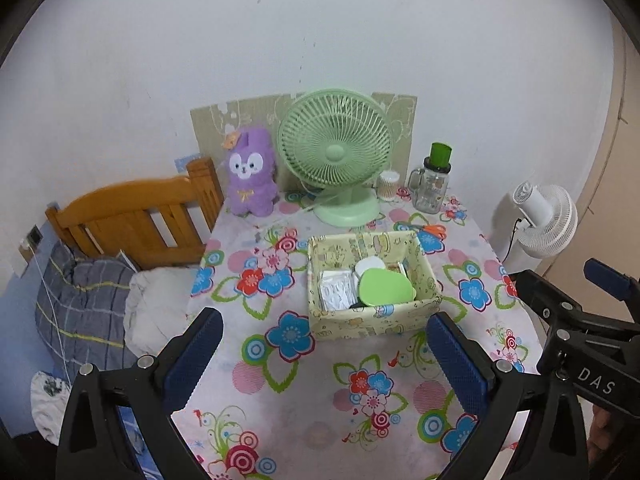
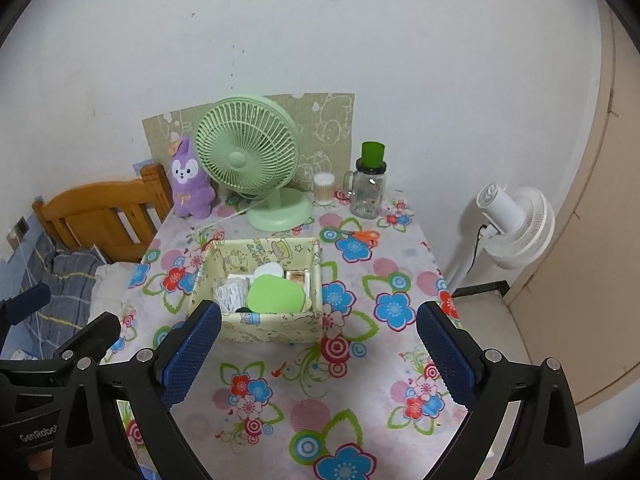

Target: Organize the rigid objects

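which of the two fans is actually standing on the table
The pale green desk fan, standing on the floral tablecloth behind the storage box. The white fan stands off the table's right edge, on a stand beside the wall.

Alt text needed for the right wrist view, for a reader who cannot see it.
The open right gripper hovers over a floral tablecloth, facing a patterned fabric box that holds a green lid and small items. Behind stand a green fan, purple plush toy, glass jar and orange scissors.
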{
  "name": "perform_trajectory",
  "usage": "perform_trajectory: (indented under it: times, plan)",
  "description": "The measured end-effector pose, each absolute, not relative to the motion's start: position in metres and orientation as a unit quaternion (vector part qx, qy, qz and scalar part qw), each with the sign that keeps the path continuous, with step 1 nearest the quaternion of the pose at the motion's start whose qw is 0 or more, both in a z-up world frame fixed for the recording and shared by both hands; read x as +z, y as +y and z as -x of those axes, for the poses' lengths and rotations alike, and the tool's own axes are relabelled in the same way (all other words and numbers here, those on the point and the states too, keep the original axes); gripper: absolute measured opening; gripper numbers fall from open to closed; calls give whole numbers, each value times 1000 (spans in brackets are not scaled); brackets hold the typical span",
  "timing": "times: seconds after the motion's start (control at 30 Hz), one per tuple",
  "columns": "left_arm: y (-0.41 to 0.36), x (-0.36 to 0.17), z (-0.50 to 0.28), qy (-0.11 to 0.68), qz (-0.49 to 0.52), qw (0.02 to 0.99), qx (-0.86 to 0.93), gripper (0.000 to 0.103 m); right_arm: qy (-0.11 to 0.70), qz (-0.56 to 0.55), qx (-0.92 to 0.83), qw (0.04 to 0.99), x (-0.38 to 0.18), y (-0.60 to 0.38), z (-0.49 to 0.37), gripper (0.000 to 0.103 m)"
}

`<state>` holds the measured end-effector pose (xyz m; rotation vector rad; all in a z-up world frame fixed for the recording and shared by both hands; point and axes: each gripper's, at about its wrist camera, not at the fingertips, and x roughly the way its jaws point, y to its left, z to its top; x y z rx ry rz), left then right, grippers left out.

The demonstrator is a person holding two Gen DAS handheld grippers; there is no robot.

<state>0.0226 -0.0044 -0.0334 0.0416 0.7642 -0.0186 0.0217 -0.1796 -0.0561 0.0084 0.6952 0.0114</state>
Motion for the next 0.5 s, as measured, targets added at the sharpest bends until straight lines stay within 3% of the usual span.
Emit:
perform_trajectory:
  times: [0.5]
  plan:
    - [-3,-7,2,354,8,935,-32,103,315,-11,-6,949,-29,-182,7,99]
